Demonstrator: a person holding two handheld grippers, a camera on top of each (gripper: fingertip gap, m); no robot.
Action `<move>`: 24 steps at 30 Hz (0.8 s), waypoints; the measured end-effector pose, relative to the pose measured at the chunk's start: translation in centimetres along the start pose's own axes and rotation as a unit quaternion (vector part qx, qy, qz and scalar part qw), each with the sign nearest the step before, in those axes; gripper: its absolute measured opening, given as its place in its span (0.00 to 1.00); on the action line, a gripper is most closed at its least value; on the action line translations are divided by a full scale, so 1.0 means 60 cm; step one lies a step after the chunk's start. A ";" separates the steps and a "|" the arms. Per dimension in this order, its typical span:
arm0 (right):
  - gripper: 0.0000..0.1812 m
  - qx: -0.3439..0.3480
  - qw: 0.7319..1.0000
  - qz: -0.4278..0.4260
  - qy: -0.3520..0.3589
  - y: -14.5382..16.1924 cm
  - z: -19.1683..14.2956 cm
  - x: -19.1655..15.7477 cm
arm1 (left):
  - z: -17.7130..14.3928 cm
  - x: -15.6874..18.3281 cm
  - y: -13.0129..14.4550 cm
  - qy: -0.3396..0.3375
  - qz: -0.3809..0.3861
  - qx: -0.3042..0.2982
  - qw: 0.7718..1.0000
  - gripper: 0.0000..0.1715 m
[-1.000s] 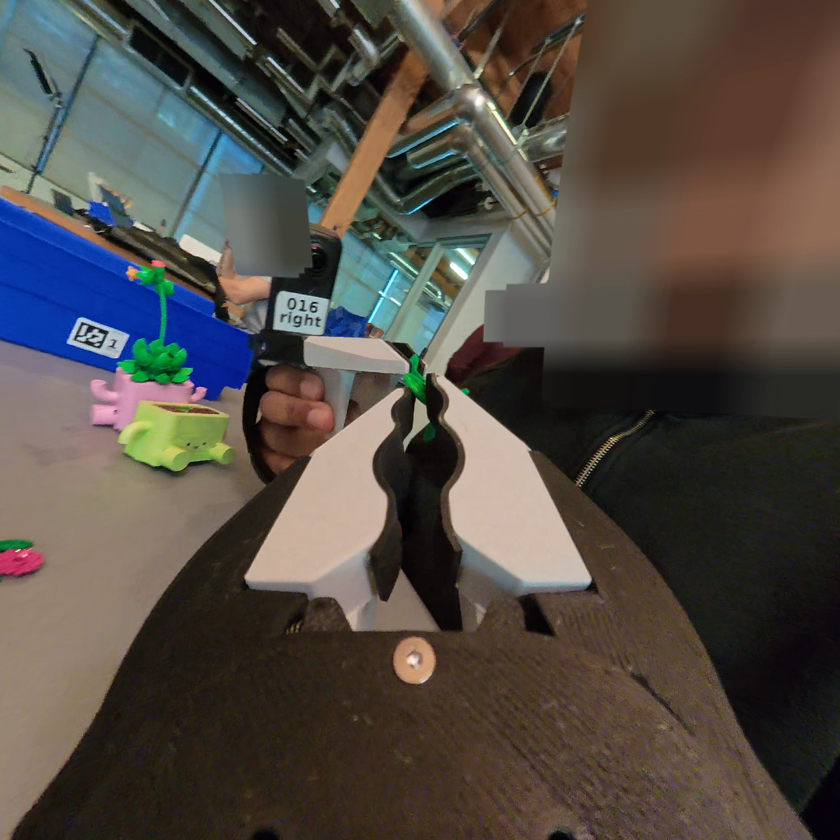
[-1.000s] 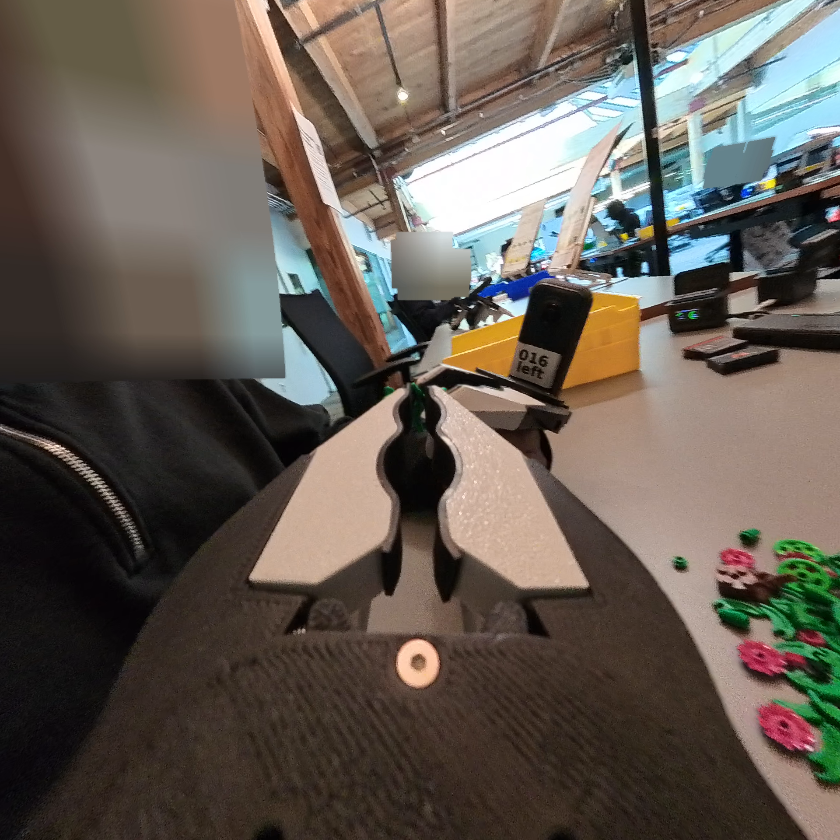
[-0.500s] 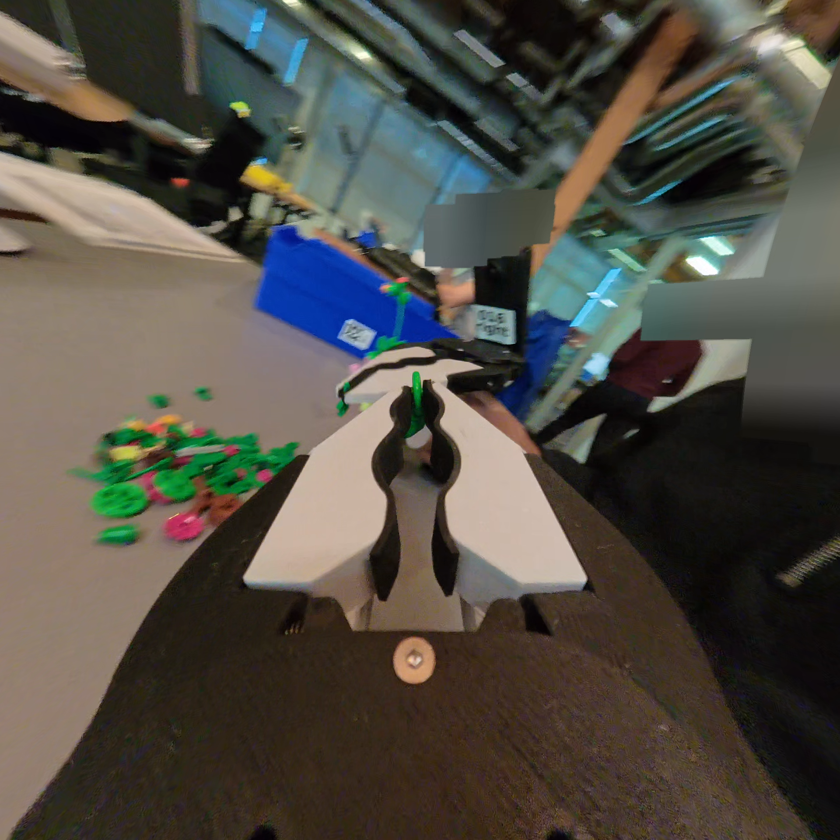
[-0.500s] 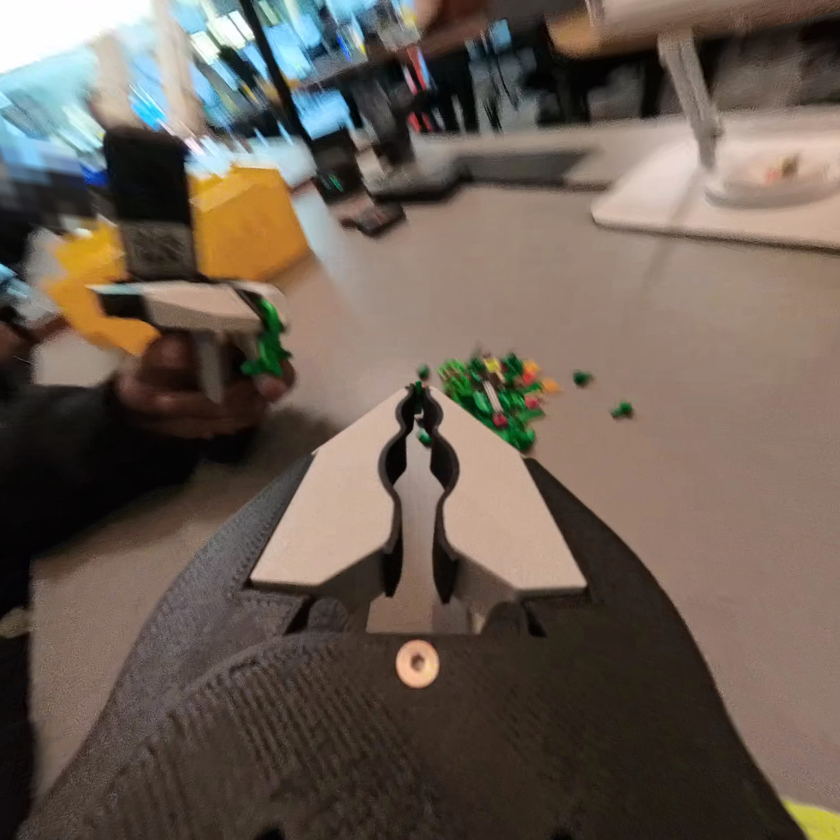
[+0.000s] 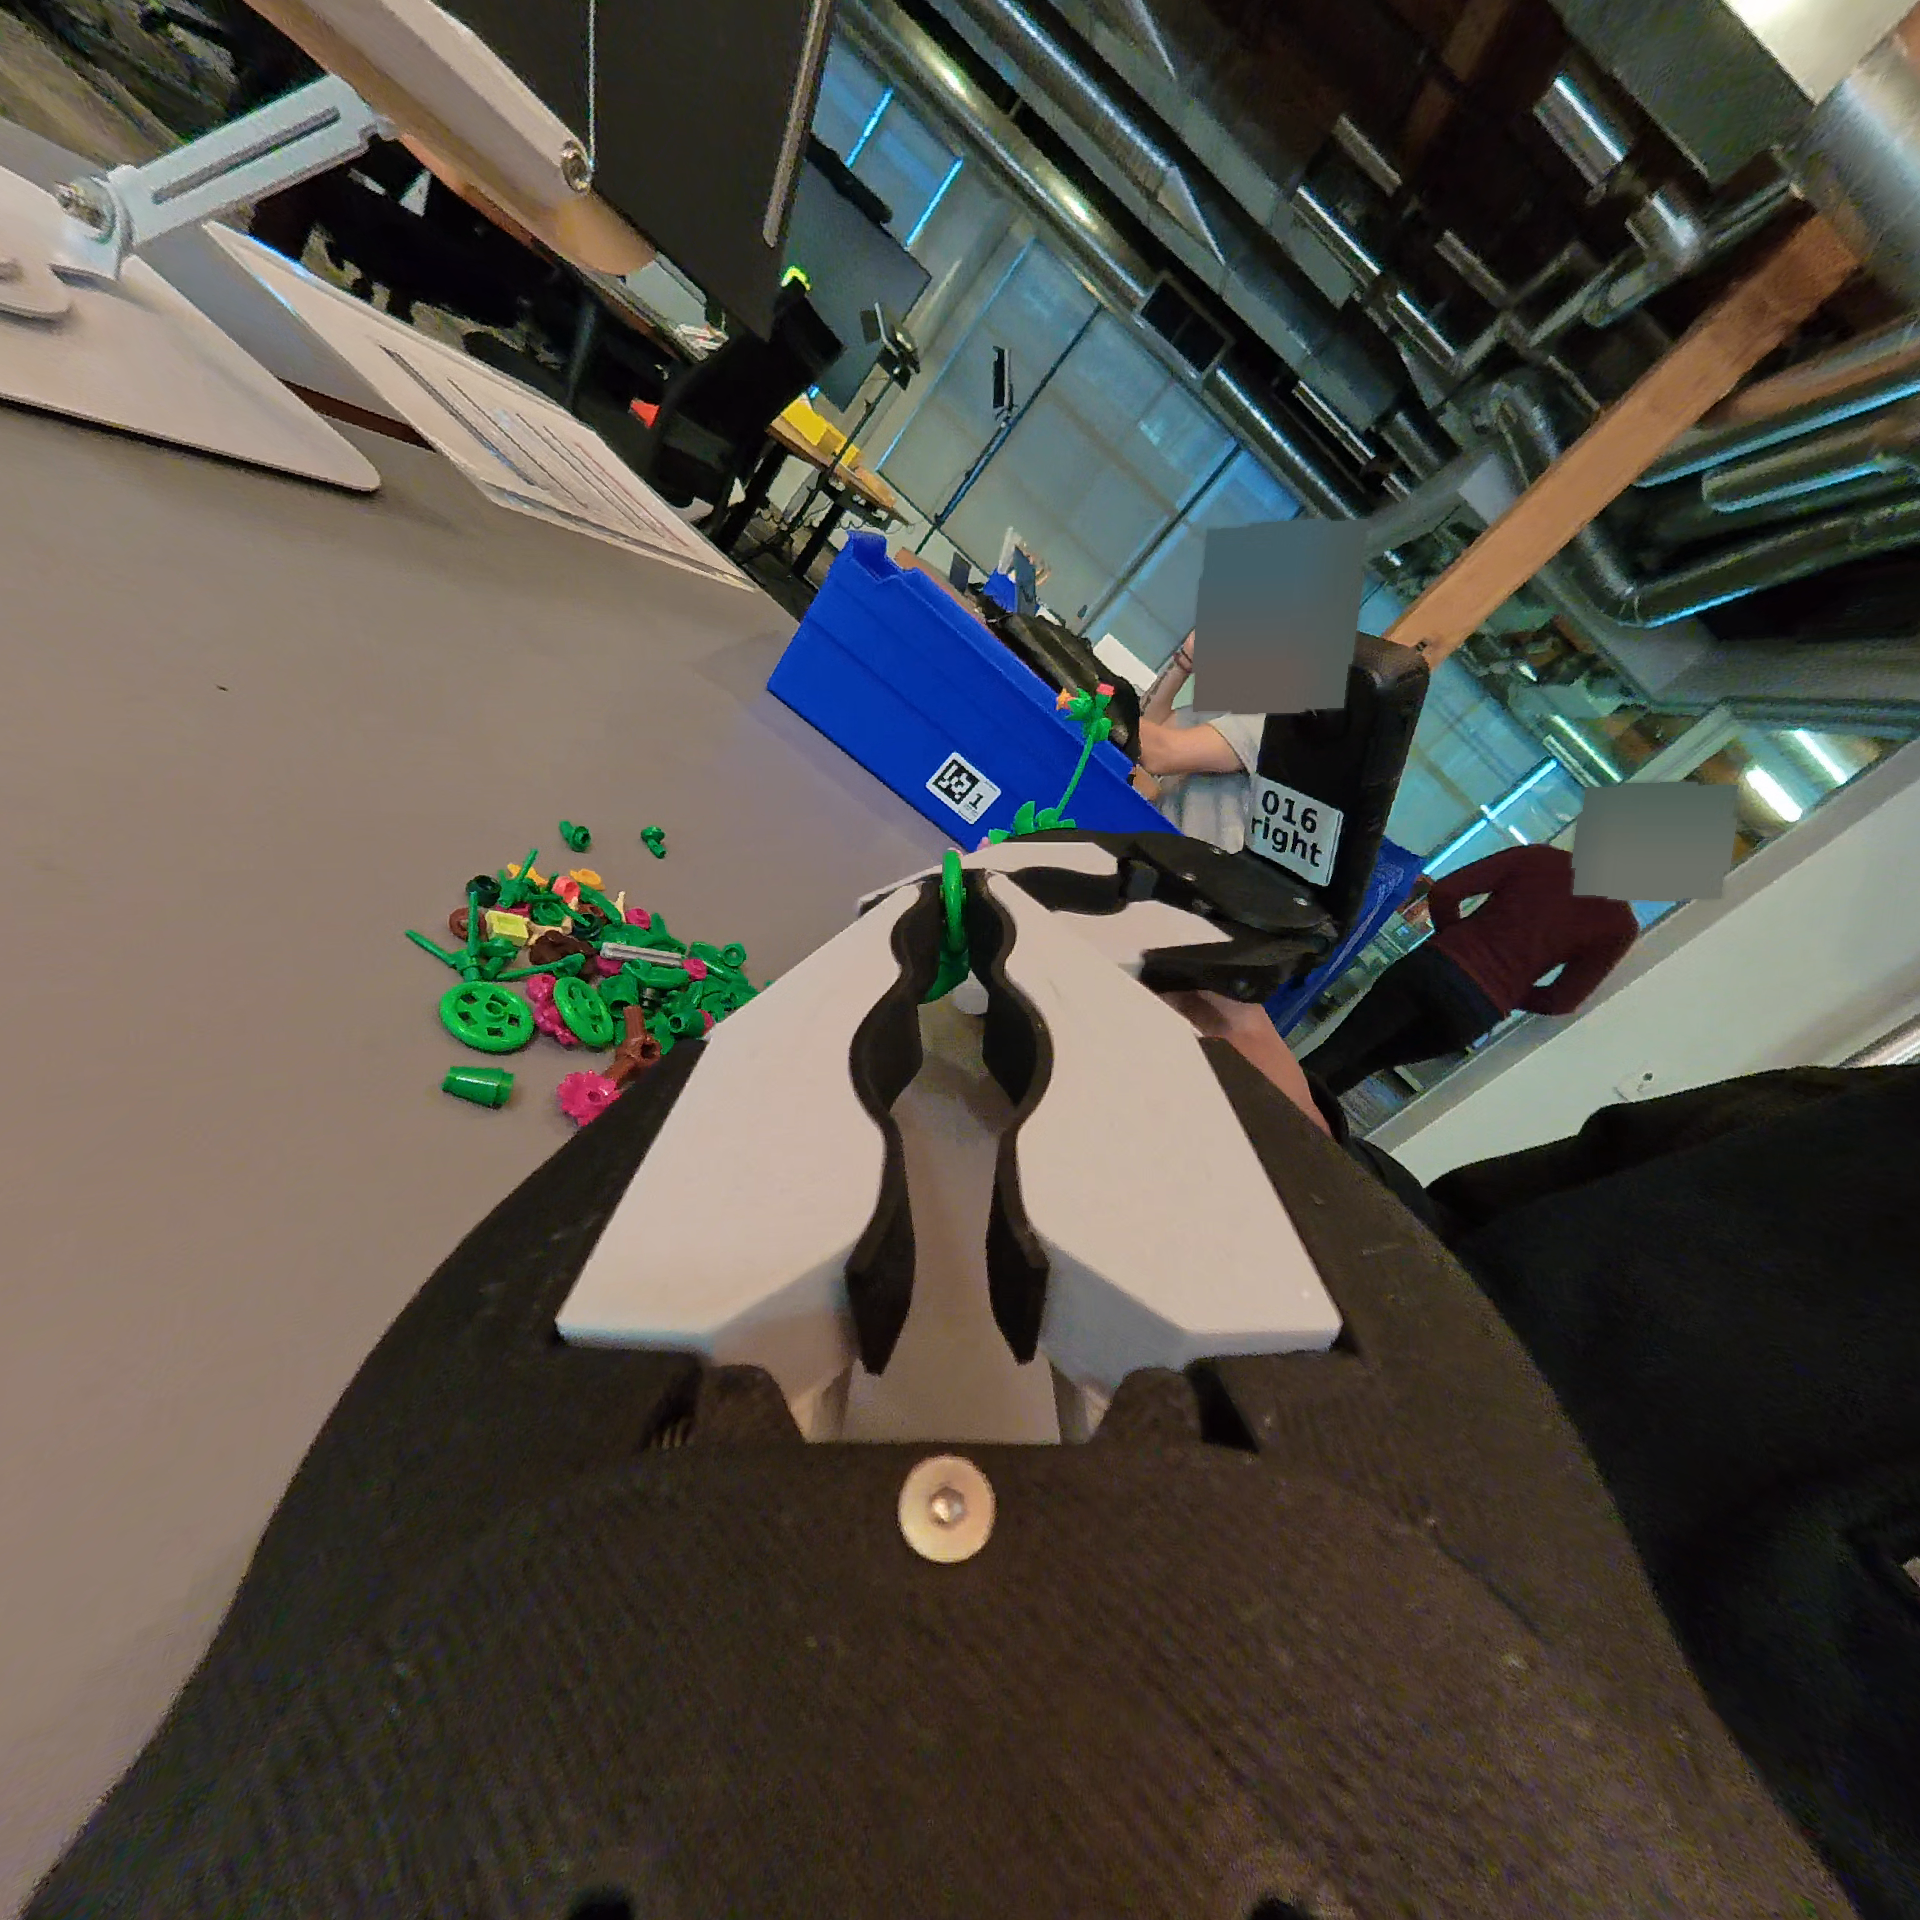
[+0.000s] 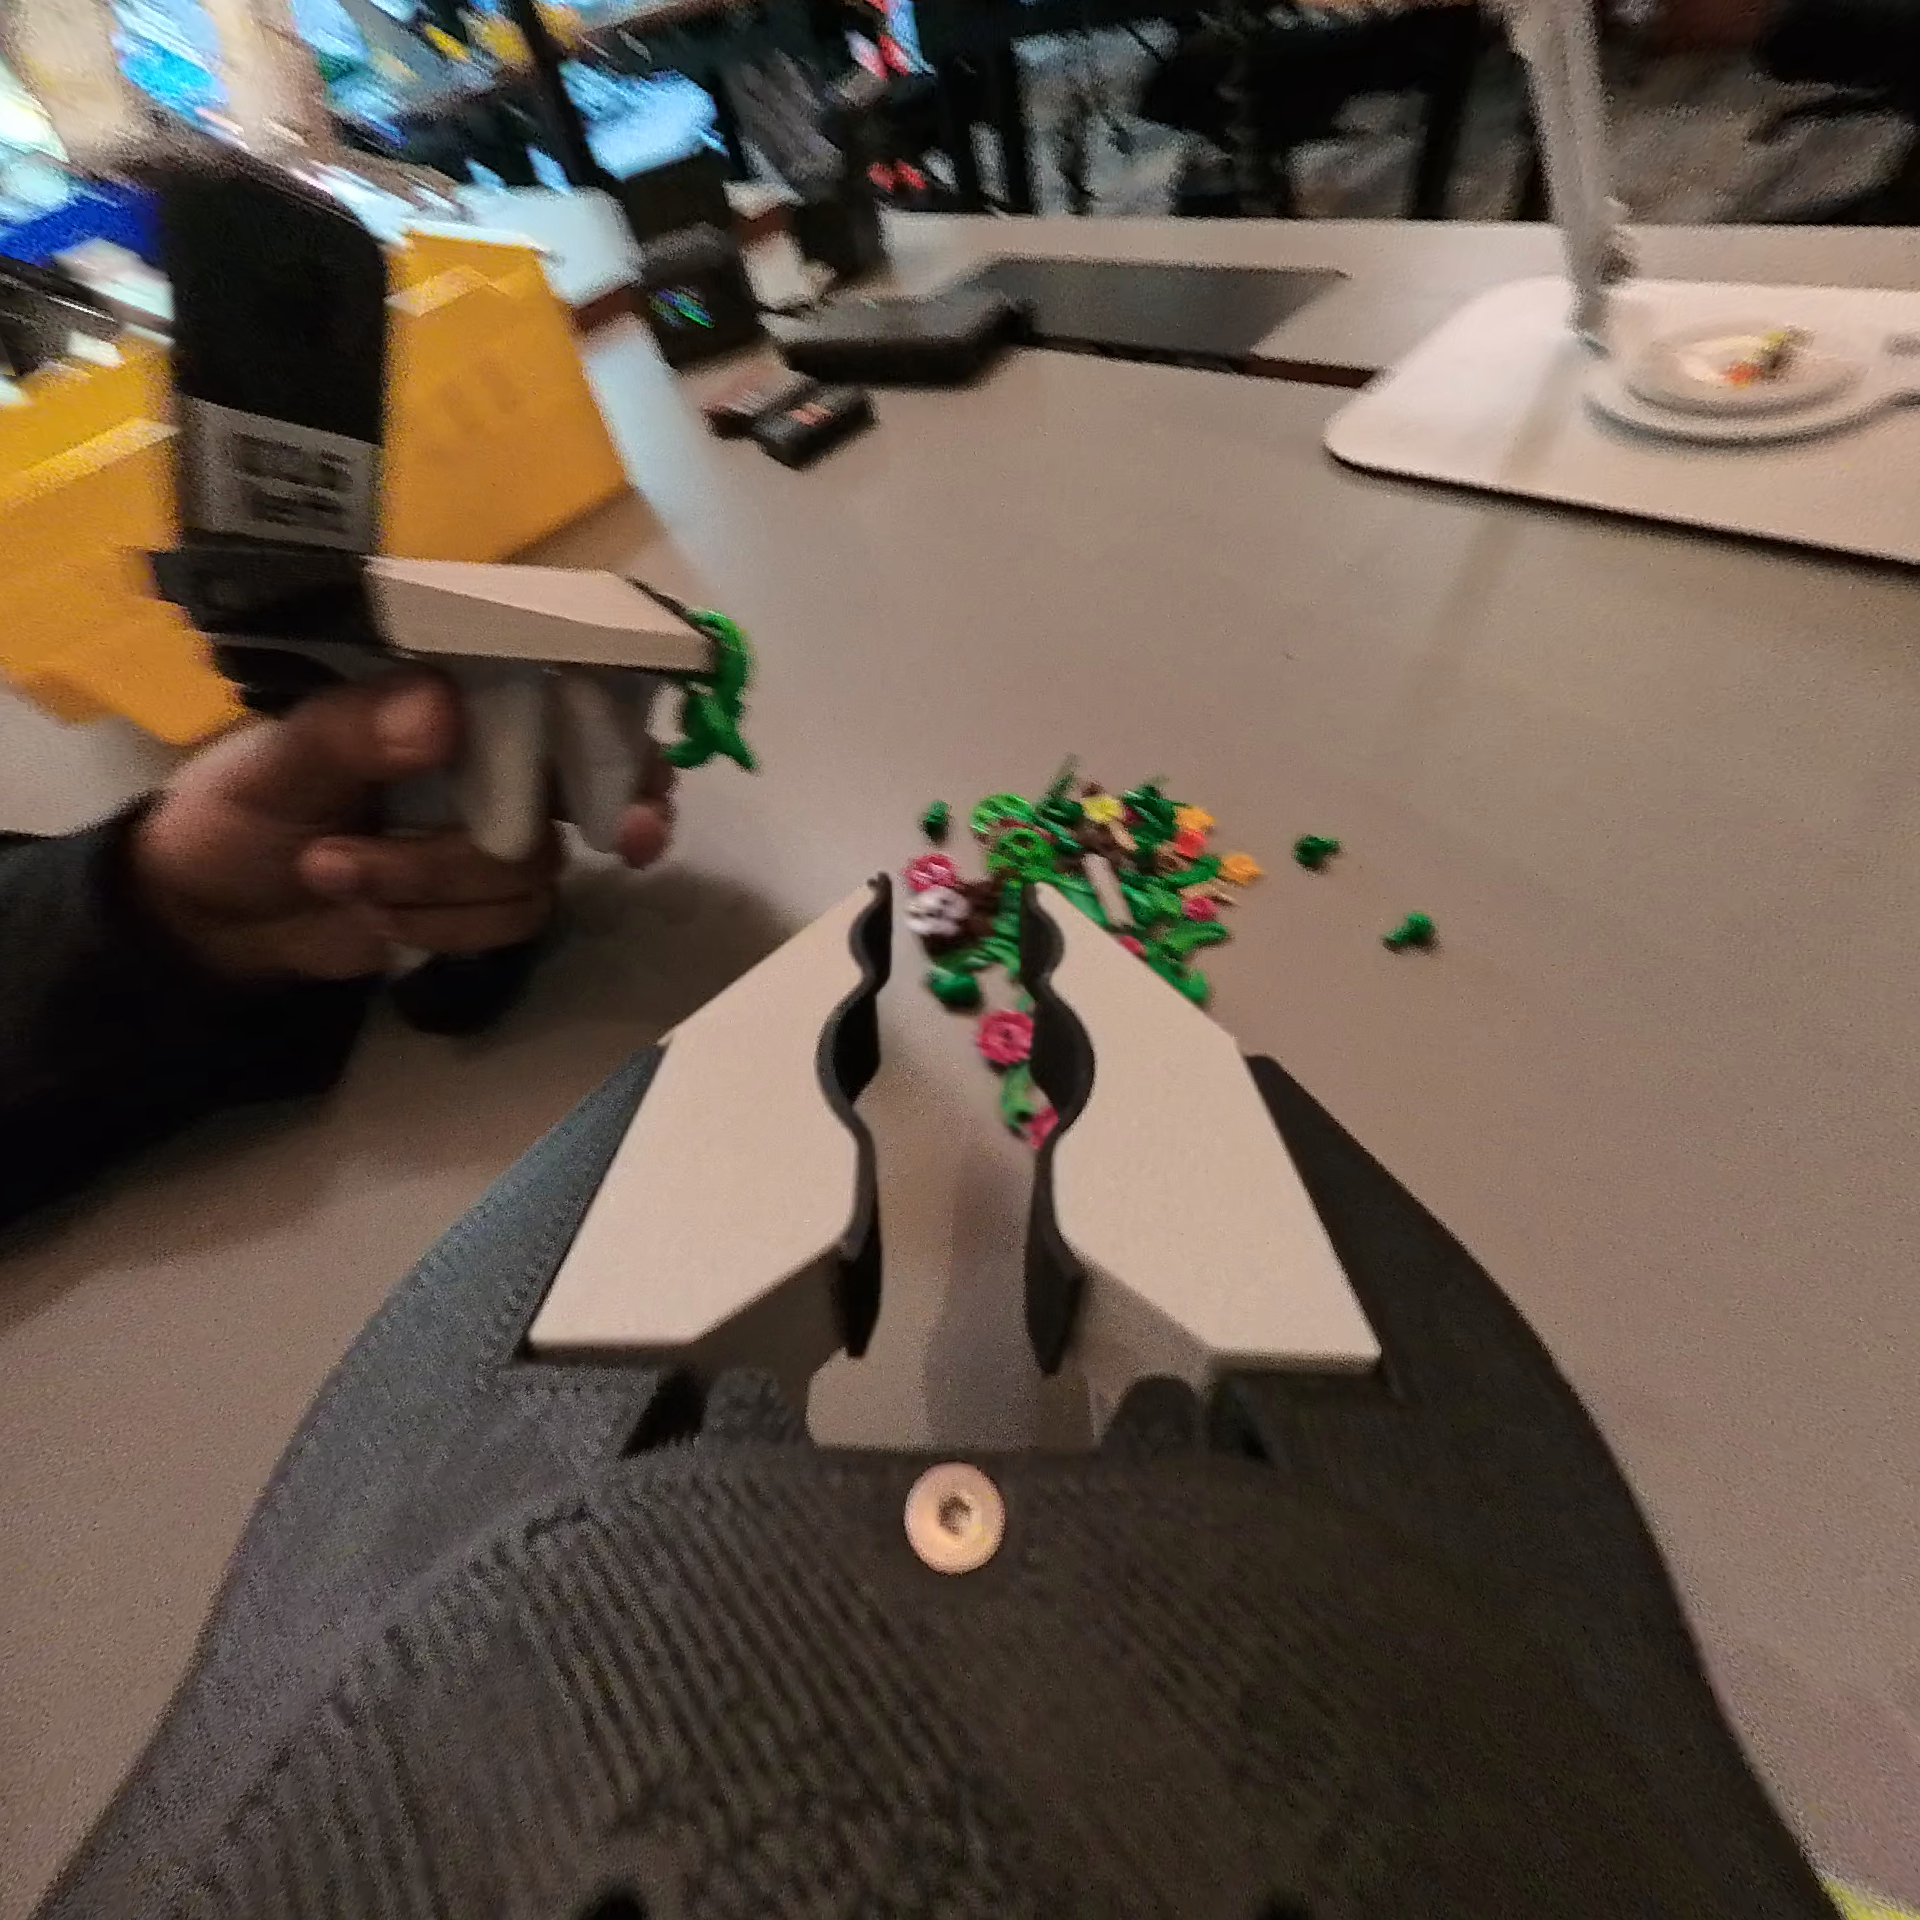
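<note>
My left gripper (image 5: pixel 951 904) is shut on a small green plant piece (image 5: pixel 948 940) pinched at its tips. In the right wrist view a hand holds it at the left (image 6: pixel 698 665), with the green piece (image 6: pixel 717 707) hanging from the tips above the table. My right gripper (image 6: pixel 961 909) is open and empty, its jaws apart just above the near edge of a pile of small green, pink and brown toy pieces (image 6: pixel 1101 862). The pile also shows in the left wrist view (image 5: pixel 582 966), left of my left gripper. This view is blurred.
A blue bin (image 5: pixel 914 707) stands behind a toy flower on a green stem (image 5: pixel 1081 748). A yellow bin (image 6: pixel 468 416) and black devices (image 6: pixel 800 416) lie at the far left. A white stand base (image 6: pixel 1558 457) sits far right. Loose green bits (image 6: pixel 1408 930) lie beside the pile. Across from one pair of fingers to the other is roughly 6 cm.
Both grippers have swung from facing the person to facing the table and the pile. My right gripper has opened and let go of the green piece. My left gripper keeps it.
</note>
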State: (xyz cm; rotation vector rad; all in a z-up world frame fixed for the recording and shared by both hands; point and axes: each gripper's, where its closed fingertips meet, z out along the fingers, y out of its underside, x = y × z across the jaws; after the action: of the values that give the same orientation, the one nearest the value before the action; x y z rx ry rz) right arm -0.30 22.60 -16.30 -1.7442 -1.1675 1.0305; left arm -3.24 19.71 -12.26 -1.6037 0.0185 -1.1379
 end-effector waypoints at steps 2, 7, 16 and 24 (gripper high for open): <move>0.16 0.038 0.997 0.002 -0.063 -0.021 -0.011 -0.037 | 0.002 0.002 0.004 0.001 0.002 -0.006 1.000 0.00; 0.08 0.098 0.986 -0.127 -0.052 -0.056 -0.037 -0.067 | 0.011 0.016 0.015 0.028 -0.030 -0.019 0.999 0.00; 0.07 0.067 0.938 -0.335 0.047 -0.039 -0.028 -0.070 | 0.013 0.017 0.022 0.039 -0.065 -0.030 0.997 0.00; 0.01 0.044 0.884 -0.454 0.105 -0.027 -0.021 -0.077 | 0.020 0.025 0.034 0.039 -0.060 -0.052 0.996 0.00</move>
State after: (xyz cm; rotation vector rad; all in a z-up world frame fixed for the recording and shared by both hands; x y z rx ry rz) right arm -0.81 18.48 -13.45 -0.9779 -1.5231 0.2984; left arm -0.57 19.03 -12.77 -1.6706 0.0338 -1.3104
